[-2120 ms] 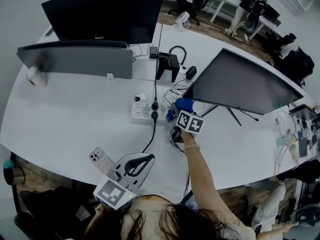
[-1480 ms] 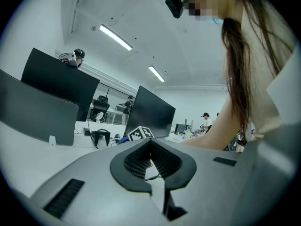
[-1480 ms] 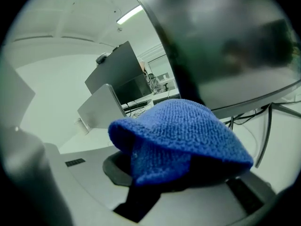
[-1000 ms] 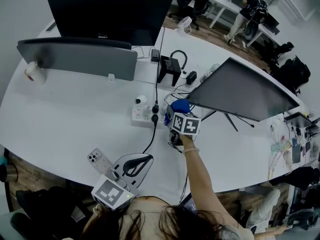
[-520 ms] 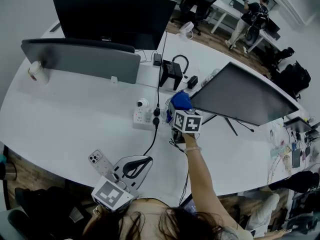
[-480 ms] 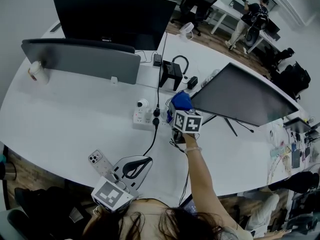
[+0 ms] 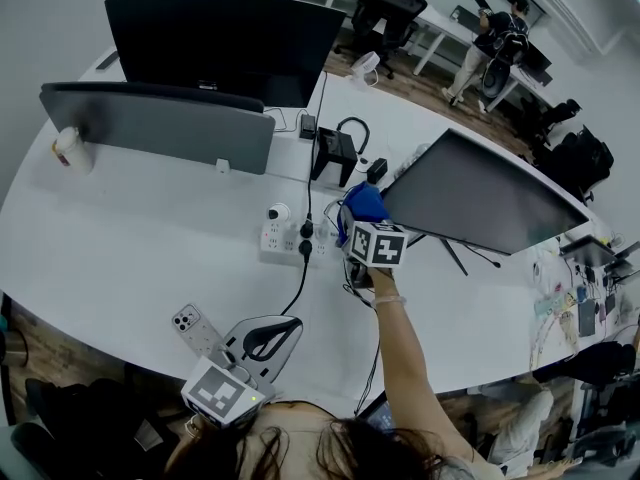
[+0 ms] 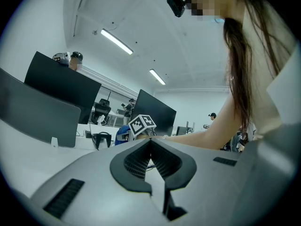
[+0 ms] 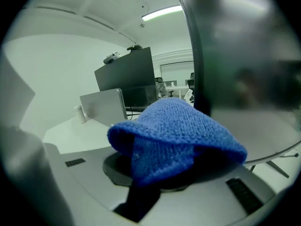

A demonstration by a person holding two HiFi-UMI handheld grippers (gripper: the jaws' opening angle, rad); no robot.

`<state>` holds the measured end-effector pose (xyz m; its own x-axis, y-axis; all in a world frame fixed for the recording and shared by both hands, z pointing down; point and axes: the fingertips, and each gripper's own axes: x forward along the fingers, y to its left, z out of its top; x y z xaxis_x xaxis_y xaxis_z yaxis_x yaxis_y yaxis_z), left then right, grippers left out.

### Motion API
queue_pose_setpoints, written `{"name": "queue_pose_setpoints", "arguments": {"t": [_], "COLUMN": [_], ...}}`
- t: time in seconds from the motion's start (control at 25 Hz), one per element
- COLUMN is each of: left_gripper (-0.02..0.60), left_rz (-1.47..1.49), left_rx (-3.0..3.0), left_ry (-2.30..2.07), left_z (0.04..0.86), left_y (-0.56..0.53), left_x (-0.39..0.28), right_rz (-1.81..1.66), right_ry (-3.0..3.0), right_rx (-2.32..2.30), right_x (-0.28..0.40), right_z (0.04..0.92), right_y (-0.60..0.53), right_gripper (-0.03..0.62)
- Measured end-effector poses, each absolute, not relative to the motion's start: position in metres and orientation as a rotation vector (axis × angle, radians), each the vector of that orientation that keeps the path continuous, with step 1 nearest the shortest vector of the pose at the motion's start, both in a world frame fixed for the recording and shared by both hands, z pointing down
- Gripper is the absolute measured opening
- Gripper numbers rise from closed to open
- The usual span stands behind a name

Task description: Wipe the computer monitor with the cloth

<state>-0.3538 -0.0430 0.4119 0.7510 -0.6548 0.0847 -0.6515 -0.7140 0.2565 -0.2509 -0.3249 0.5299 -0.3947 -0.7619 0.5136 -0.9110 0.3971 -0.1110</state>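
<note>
The computer monitor (image 7: 478, 194) is tilted on its stand at the right of the white desk (image 7: 130, 238). A blue cloth (image 7: 362, 204) hangs bunched from my right gripper (image 7: 360, 222), which is shut on it just beside the monitor's near left edge. In the right gripper view the blue cloth (image 9: 175, 134) covers the jaws, and the monitor's dark screen (image 9: 244, 55) fills the right side, close by. My left gripper (image 7: 262, 334) lies low at the desk's front edge, and its jaws (image 8: 151, 145) are shut on nothing.
A white power strip (image 7: 284, 240) with cables lies left of the cloth. A phone (image 7: 188, 322) rests near the left gripper. A second black monitor (image 7: 220, 40), a grey screen back (image 7: 155, 124), a headphone stand (image 7: 335, 150) and a cup (image 7: 67, 150) stand behind.
My right gripper has edged up a little with the cloth, closer to the monitor's left edge. The left gripper has stayed where it was.
</note>
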Motion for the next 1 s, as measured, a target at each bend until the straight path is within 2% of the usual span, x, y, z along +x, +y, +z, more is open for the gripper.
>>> {"name": "queue_pose_setpoints", "arguments": {"t": [1.0], "left_gripper": [0.009], "left_rz": [-0.013], "left_rx": [2.676], "left_ry": [-1.031], "left_z": [0.414], "left_y": [-0.042], "left_x": [-0.363], "right_rz": [0.448], "right_ry": [-2.328], "right_rx": [1.492], "right_x": [-0.247], "right_z": [0.482], "right_y": [-0.328], "right_gripper": [0.086]}}
